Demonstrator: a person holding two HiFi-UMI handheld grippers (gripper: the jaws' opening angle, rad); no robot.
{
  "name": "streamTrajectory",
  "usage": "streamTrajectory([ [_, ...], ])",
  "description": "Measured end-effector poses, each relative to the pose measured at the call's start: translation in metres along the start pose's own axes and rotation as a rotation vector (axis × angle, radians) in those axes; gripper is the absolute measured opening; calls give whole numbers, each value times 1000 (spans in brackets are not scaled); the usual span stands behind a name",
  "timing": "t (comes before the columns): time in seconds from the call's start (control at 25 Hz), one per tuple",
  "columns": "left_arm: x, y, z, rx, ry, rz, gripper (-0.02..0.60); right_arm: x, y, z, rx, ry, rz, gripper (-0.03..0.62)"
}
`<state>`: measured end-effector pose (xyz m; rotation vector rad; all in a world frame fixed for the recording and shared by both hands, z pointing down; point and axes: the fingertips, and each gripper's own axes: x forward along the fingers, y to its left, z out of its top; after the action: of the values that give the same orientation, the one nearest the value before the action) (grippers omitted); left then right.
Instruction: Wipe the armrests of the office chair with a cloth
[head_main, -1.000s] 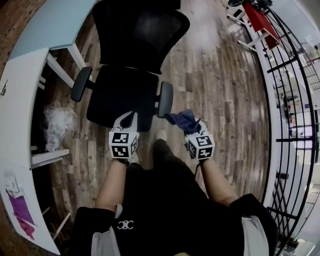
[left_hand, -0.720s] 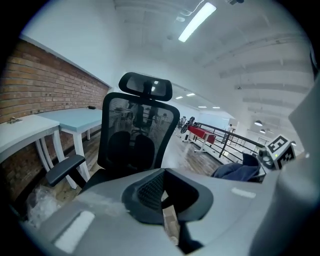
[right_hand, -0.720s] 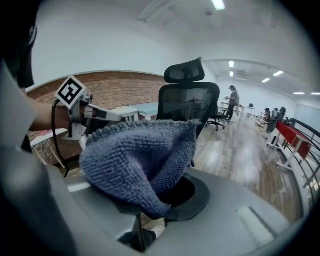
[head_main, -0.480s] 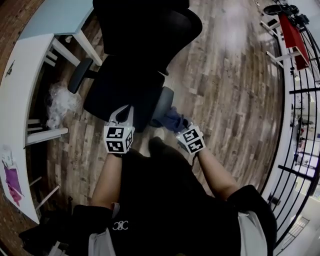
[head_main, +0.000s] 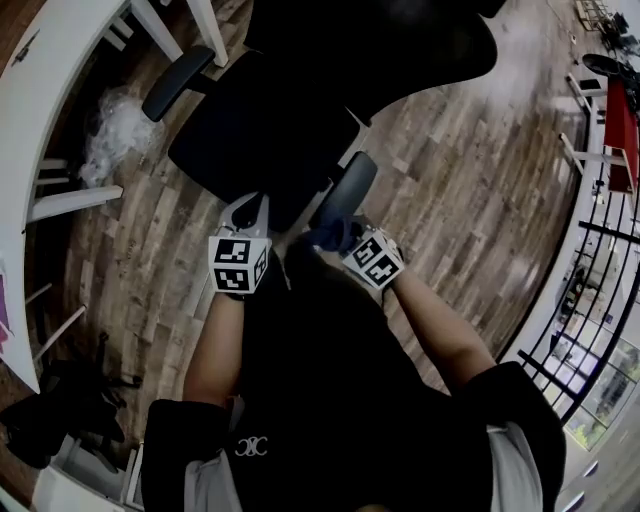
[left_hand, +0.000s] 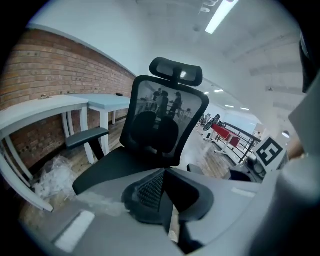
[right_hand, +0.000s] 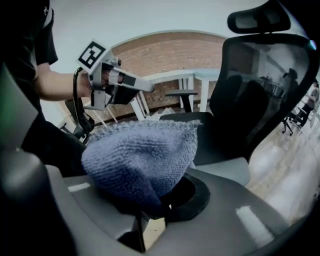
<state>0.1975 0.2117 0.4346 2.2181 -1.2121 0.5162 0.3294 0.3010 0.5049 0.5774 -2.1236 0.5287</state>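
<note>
Office chair (head_main: 262, 140): black; its mesh back is at 12 o'clock in the head view and its seat is turned toward the person.
Near armrest (head_main: 347, 187): a grey pad at 3 o'clock of the seat, slanting from 7 to 1 o'clock.
Far armrest (head_main: 178, 82): at 10 o'clock of the seat, well apart from both grippers.
Cloth (head_main: 330, 235): blue-grey knit, bunched, at the 7 o'clock end of the near armrest; whether it touches the pad cannot be told.
Right hand-held gripper (head_main: 340, 240): jaws clamped on the cloth, which mounds over their tips.
Left hand-held gripper (head_main: 250, 208): jaws pressed together with nothing between them, tips by the seat's front edge, at 9 o'clock of the cloth.
Table (head_main: 40, 90): white, at 9 o'clock of the chair.
Plastic wrap (head_main: 108, 135): clear and crumpled, on the wooden floor (head_main: 470, 180) beside the table.
</note>
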Motion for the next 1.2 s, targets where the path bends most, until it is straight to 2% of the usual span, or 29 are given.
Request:
streamTrajectory([
  [0.16, 15, 10, -28, -37, 17, -52, 5, 37, 5, -10, -51, 134, -9, 71],
  [0.32, 22, 13, -47, -59, 36, -104, 6, 45, -3, -11, -36, 213, -61, 71],
  [0.64, 24, 43, -55, -68, 38, -125, 5, 64, -48, 18, 83, 215, -182, 72],
  [0.92, 17, 66, -59, -91, 46, -104, 6, 72, -116, 34, 70, 251, -283, 74],
  [1.2, 8, 74, -64, -86, 51, -83, 6, 60, -187, 37, 138, 235, -424, 74],
])
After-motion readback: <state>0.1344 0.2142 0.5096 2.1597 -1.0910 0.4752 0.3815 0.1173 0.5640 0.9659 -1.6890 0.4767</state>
